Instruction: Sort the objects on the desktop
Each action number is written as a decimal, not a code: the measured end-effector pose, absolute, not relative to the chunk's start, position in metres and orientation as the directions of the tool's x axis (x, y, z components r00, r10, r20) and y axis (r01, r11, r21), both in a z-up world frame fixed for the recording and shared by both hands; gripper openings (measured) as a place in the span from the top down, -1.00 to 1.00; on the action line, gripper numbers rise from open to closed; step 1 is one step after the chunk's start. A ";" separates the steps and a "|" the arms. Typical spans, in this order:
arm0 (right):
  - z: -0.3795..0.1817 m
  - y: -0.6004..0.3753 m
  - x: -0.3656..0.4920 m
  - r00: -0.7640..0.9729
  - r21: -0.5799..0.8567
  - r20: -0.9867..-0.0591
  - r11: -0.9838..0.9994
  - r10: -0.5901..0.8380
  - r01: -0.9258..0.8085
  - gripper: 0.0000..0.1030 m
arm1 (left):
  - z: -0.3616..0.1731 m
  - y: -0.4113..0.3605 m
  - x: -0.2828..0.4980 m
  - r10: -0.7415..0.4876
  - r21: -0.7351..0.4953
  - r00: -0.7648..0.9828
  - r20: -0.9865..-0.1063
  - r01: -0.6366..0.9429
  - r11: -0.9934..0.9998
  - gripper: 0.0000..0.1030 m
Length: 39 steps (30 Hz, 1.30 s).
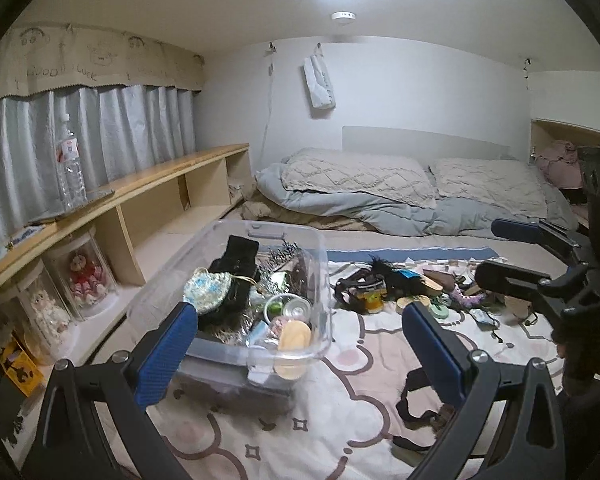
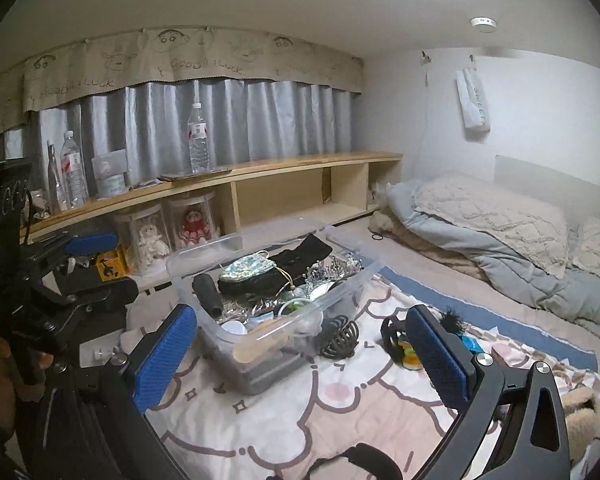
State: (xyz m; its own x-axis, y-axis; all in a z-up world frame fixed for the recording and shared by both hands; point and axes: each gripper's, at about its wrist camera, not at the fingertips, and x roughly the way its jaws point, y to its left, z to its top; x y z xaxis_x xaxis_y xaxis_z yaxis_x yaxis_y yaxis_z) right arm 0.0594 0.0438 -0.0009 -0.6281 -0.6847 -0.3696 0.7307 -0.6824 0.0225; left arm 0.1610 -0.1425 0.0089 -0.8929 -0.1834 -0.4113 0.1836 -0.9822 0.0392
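Observation:
A clear plastic bin [image 1: 320, 264] sits on a patterned blanket [image 1: 340, 420] and holds a sequined pouch [image 1: 206, 290], black items and small containers. It also shows in the right wrist view [image 2: 352, 280]. Loose small objects [image 1: 416, 288] lie scattered on the blanket to its right. A dark claw hair clip [image 2: 340, 338] lies beside the bin. My left gripper [image 1: 300, 344] is open and empty, hovering over the bin's near end. My right gripper [image 2: 300, 348] is open and empty above the bin's near corner. The right gripper also shows in the left wrist view [image 1: 504, 252].
A wooden shelf [image 2: 260, 168] runs along the curtain, with water bottles [image 2: 198, 140] on top and dolls in clear cases [image 2: 194, 224] below. Pillows and a grey duvet [image 1: 360, 192] lie at the far end. A black strap [image 1: 412, 404] lies on the blanket.

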 end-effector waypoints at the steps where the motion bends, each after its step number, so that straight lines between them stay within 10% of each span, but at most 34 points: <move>1: -0.003 0.043 0.061 -0.633 0.014 -0.369 -0.685 -0.680 0.728 -1.00 | 0.007 -0.142 0.161 -0.188 0.040 -0.893 -0.410 0.188 -0.981 -1.00; 39: -0.026 0.041 0.058 -0.601 0.038 -0.419 -0.675 -0.681 0.737 -1.00 | -0.016 -0.145 0.156 -0.185 0.044 -0.883 -0.432 0.184 -0.982 -1.00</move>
State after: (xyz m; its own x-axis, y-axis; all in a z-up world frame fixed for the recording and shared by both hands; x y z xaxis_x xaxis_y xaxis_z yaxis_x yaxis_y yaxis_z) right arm 0.0577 0.0413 -0.0263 -0.6014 -0.6806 -0.4185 0.7371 -0.6747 0.0379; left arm 0.1556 -0.1451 -0.0164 -0.8828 -0.1850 -0.4318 0.1842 -0.9819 0.0440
